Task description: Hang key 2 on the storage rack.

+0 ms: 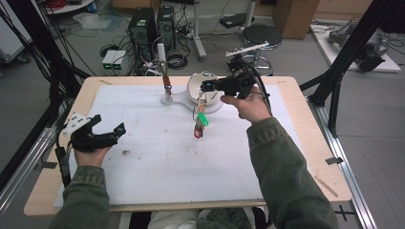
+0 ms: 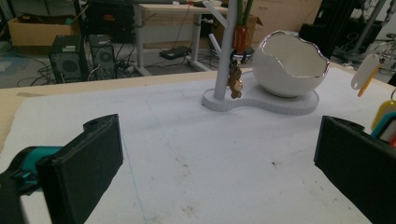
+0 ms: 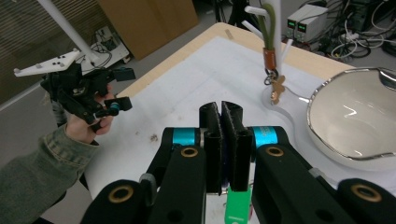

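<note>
A wooden table [image 1: 305,143] carries a large white mat [image 1: 157,157] that covers most of its top. At the far middle of the mat stands a white key holder: a flat base [image 2: 261,103] with a thin upright post [image 2: 225,51] on one end and a white egg-shaped bowl [image 2: 289,65] with a broken, silver-edged rim on the other. A brown strap with a small gold charm [image 2: 235,84] hangs from the post, touching nothing below it.

The right gripper [image 1: 206,87] is held up just in front of the bowl, the person's hand [image 1: 248,106] behind it. Its jaws are pressed together on the top of a bunch of key tags [image 1: 200,121], which hangs straight down from the jaws above the mat: a green tag [image 3: 237,205] shows directly under the jaws in the right gripper view, and in the high view the green one sits above a reddish one. Whether the lowest tag touches the mat cannot be told.

The left gripper [image 1: 109,129] is held by the person's other hand near the mat's left edge, well apart from the holder and the tags. Its jaws stand wide, with nothing between them, facing the key holder across bare mat
</note>
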Demonstrator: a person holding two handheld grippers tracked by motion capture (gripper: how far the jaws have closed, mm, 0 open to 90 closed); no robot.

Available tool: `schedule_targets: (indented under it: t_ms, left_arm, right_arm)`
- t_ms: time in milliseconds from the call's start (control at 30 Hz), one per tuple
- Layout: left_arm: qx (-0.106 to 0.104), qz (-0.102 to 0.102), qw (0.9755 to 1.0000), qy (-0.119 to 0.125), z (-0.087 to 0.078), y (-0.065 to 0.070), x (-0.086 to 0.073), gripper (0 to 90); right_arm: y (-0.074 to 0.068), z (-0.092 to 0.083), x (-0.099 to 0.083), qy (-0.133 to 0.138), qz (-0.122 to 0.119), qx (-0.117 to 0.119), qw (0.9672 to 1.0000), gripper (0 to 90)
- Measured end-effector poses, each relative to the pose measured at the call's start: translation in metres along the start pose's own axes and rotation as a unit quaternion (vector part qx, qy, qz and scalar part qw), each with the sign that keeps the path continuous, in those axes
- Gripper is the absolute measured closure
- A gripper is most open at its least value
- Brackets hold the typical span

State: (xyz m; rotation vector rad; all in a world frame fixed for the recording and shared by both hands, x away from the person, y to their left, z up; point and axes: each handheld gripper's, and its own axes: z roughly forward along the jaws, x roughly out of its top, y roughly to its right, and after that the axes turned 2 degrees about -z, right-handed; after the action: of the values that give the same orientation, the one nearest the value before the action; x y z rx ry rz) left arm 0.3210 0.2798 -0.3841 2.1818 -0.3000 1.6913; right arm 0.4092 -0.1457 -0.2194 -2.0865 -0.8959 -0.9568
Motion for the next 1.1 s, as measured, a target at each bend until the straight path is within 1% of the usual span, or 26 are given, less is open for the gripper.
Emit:
schedule_targets:
  t_ms: [233,367,500,600,633,700,767,933,967,1100]
  left_arm:
    - [-0.007,0.003,0.9999,0.009,0.0,0.005,0.004,1.7]
    - [-0.011,0.003,0.9999,0.013,0.0,0.009,0.007,1.7]
    - [-0.024,0.004,0.9995,0.021,0.0,0.016,0.012,1.7]
    - [-0.035,0.006,0.999,0.028,0.001,0.022,0.015,1.7]
    - [-0.038,0.008,0.9988,0.028,0.001,0.024,0.017,1.7]
    - [-0.045,0.01,0.9984,0.031,0.001,0.028,0.019,1.7]
    - [-0.053,0.008,0.998,0.034,0.002,0.032,0.02,1.7]
    - [-0.066,0.011,0.9971,0.035,0.003,0.04,0.023,1.7]
    - [-0.069,0.011,0.9969,0.036,0.003,0.041,0.023,1.7]
    - [-0.079,0.015,0.996,0.037,0.004,0.048,0.026,1.7]
  right_arm:
    - [-0.013,0.007,0.006,0.007,-0.008,0.009,0.9999,87.3]
    - [-0.02,0.011,0.01,0.009,-0.005,0.014,0.9998,87.4]
    - [-0.026,0.015,0.013,0.013,-0.005,0.022,0.9997,87.3]
    - [-0.032,0.019,0.017,0.016,-0.014,0.027,0.9994,87.3]
    - [-0.034,0.02,0.017,0.014,-0.012,0.028,0.9995,87.3]
    - [-0.037,0.022,0.019,0.013,-0.016,0.028,0.9994,87.3]
    - [-0.041,0.024,0.02,0.013,-0.019,0.032,0.9992,87.3]
    - [-0.048,0.029,0.022,0.01,-0.024,0.034,0.9991,87.3]
    - [-0.05,0.03,0.022,0.01,-0.02,0.036,0.9991,87.4]
    - [-0.053,0.034,0.024,0.009,-0.022,0.04,0.9989,87.3]
